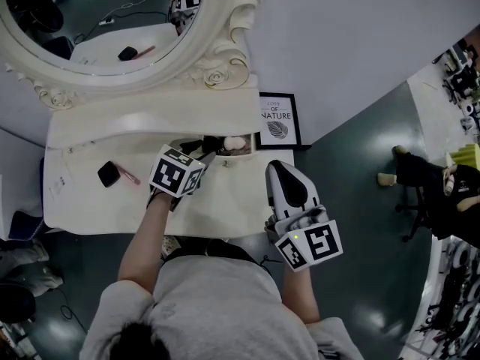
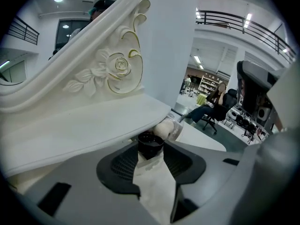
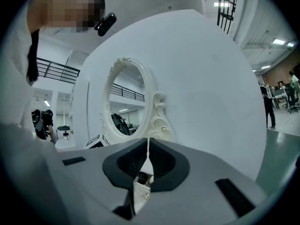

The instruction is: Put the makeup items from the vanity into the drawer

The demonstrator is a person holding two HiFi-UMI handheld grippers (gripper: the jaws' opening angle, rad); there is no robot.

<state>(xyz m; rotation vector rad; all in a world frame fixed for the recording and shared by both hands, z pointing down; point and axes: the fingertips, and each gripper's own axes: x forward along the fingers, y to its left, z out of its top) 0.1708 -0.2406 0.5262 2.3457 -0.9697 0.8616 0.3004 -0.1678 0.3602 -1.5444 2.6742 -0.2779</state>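
- Left of centre in the head view: a black compact [image 1: 109, 174] and, just beside it, a pink stick [image 1: 130, 177] lie on the vanity top [image 1: 82, 212]. Neither is stowed, so the task is judged partway done.
- Centre: the left gripper [image 1: 208, 153] points steeply down at what reads as the open drawer [image 1: 244, 154], tucked under the shelf ledge [image 2: 84, 121].
- Its own view shows the jaws fairly wide apart, with a small black pot [image 2: 150, 143] filling the gap at the tips. The pads look to touch both flanks, so this is read as a grip on the pot.
- Just right of the pot and beyond it sits a beige puff [image 2: 165, 128] in clear wrap. Whether the two touch cannot be told.
- Step in hand (judged): seating the pot beside the puff.
  - Keep the pot upright and lower it until the base bears on the drawer floor.
  - Only then part the jaws fully.
  - Withdraw along the jaws' own line, so that no pad drags the pot over and the gripper clears the ledge overhead.
  - Avoid shoving the puff further back.
- Lower right: the right gripper [image 3: 147, 142] is held level off the table edge, jaws all but together with nothing between them. It is free to push the drawer shut later.
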